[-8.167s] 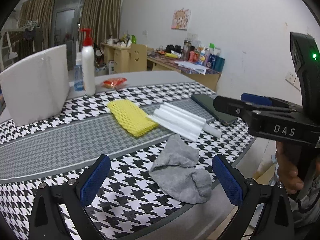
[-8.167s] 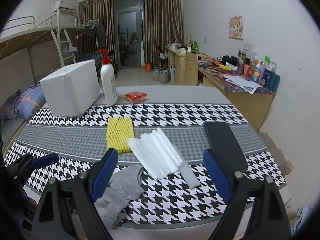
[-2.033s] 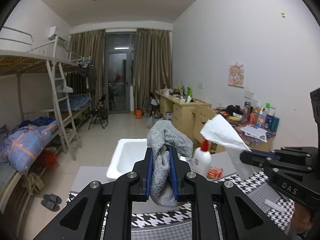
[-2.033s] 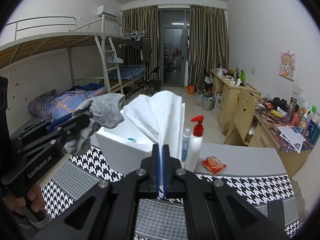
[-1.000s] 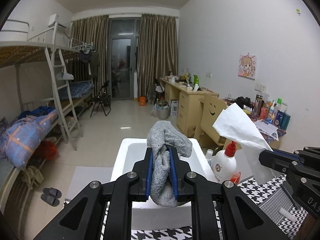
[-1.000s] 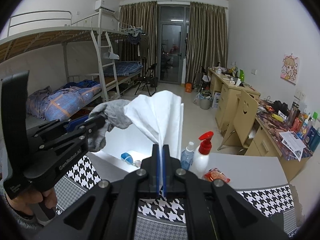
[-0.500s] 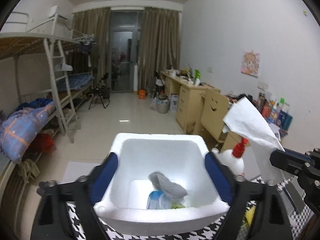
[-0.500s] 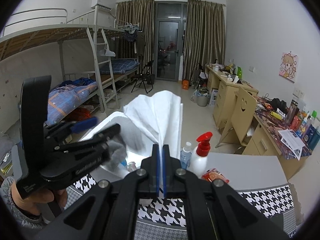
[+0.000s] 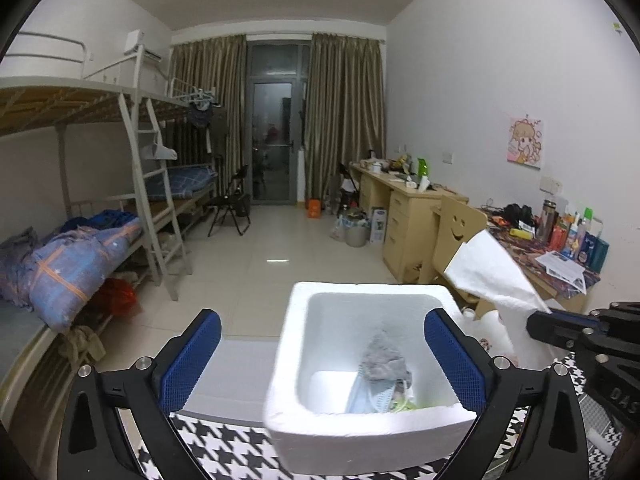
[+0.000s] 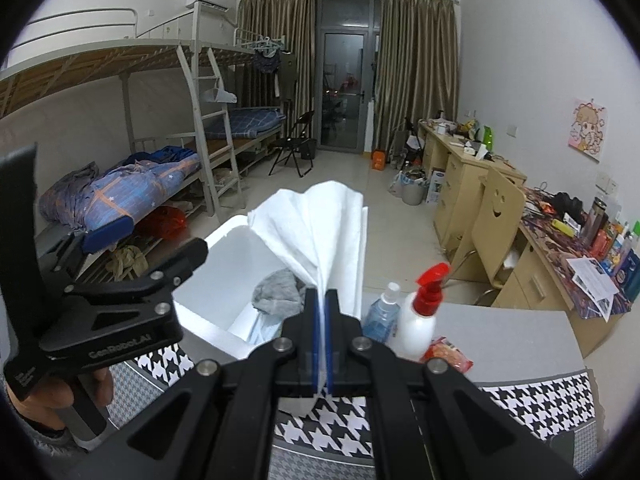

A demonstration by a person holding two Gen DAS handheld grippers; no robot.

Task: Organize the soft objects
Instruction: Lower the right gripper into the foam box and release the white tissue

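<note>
Left tool (image 9: 322, 354) stands wide, nothing between the blue pads (image 9: 190, 360); its jaws have just been opening. It hangs over the near rim of the foam box (image 9: 360, 428). Grey sock (image 9: 382, 360) lies inside the box, slumped on top of some pale blue and greenish bits I can't identify.

Right tool (image 10: 323, 322) clenched on a folded white tissue (image 10: 320, 232), pinched low at the gathered end. The free end fans upward and outward above the jaws. In the left view the tissue (image 9: 490, 272) sits just beside the box's right wall, not yet over the opening.

Worktop (image 10: 532, 408) carries a houndstooth cloth. A pump bottle (image 10: 420, 316) and a small clear bottle (image 10: 382, 320) stand beside the box, with a red packet (image 10: 448, 354) near them.

Handling, as a judgement: tissue is very light, limp and thin, tears easily, and will flutter or cling to a pad on release. The grip at the bunched end looks sound; a pinch on a single loose layer would likely let the rest unfold. Best carried well over the box before letting go, since it will drift rather than drop. Sock is soft and settled, needs nothing more.
</note>
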